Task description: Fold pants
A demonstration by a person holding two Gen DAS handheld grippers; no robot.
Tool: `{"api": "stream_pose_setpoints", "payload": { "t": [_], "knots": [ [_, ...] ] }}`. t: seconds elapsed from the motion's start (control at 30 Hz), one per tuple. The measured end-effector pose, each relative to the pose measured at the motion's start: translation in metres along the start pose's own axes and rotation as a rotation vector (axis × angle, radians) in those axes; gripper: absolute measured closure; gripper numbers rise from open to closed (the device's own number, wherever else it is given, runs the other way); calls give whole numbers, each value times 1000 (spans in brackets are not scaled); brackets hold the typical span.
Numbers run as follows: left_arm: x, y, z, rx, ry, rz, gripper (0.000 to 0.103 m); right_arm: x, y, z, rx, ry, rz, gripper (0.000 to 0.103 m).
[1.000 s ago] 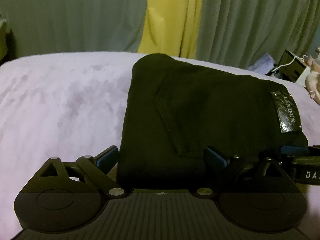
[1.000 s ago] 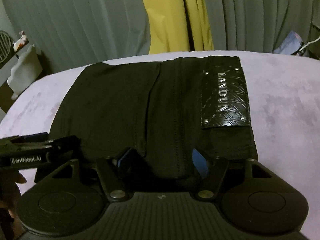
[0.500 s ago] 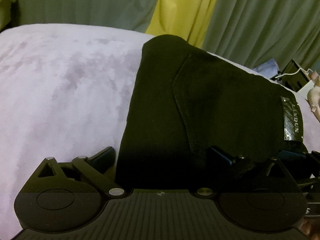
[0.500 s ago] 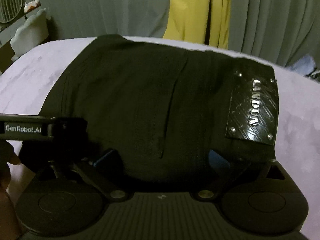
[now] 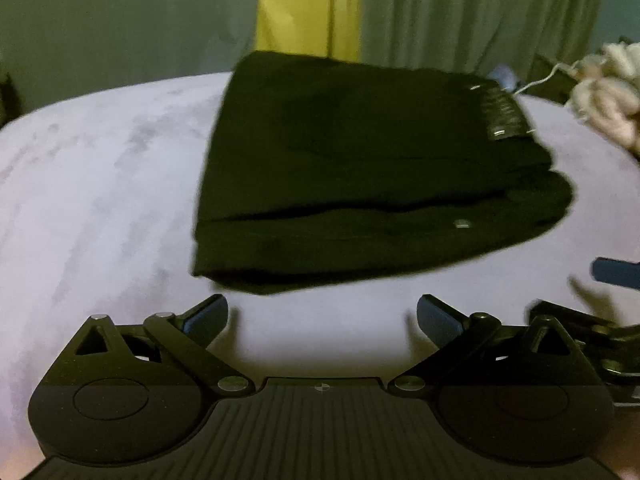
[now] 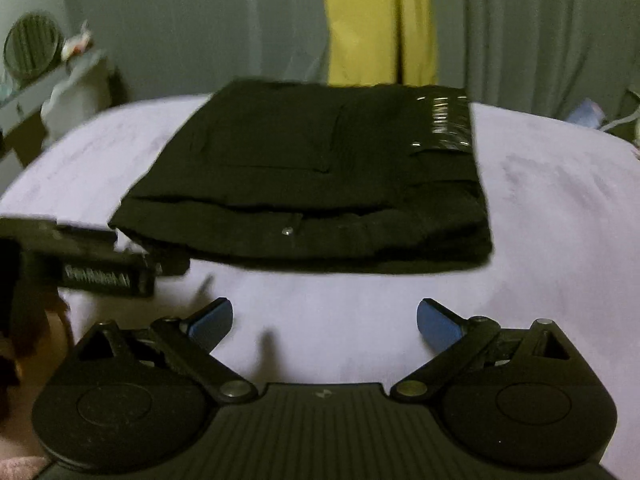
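At twelve o'clock just ahead of both spread, empty grippers, left gripper and right gripper about equally near, the folded black pants lie on the lilac bed, long axis running nine to three.

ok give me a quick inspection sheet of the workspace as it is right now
surface: lilac bed cover, soft and mottled.
job's things: black pants lie folded in a flat stack, shiny label patch on top.
clutter: fluffy pale item at the bed's right edge.
grippers: left gripper and right gripper open, nothing between the jaws, short of the pants; the right's jaws just opened.
cables: white cord behind the pants.
surroundings: grey-green and yellow curtains.
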State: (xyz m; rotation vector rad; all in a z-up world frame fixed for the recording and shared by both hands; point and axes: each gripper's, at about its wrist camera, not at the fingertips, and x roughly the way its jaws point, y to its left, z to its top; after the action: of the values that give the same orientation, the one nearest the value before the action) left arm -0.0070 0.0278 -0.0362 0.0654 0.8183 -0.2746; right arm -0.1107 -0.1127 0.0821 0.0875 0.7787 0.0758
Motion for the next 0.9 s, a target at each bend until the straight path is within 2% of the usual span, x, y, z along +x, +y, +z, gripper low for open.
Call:
{"api": "stream_pose_setpoints", "payload": {
  "t": [0.07, 0.13, 0.23, 0.37, 0.47, 0.67, 0.9],
  "knots": [
    [-8, -2, -5, -7, -20, -7, 0, -5, 3, -6, -1, -58, -71, 4],
    [-13, -4, -9, -7, -31, 17, 0, -8, 5, -11, -15, -73, -105, 4],
    [-19, 0, -13, -38, -21, 29, 0, -3, 8, -10, -60, -34, -75, 4],
    [-23, 7, -14, -58, -16, 81, 0, 16, 9, -7, -94, 34, -125, 4],
    [-19, 10, -15, -61, -17, 94, 0, 24, 9, -5, -95, 58, -124, 4],
    [-4, 13, -16, -94, 8, 83, 0, 37, 15, -4, -120, 53, -164, 4],
    [0, 11, -17, -92, 26, 89, 0, 31, 14, -3, -110, 6, -172, 4]
  ]
}}
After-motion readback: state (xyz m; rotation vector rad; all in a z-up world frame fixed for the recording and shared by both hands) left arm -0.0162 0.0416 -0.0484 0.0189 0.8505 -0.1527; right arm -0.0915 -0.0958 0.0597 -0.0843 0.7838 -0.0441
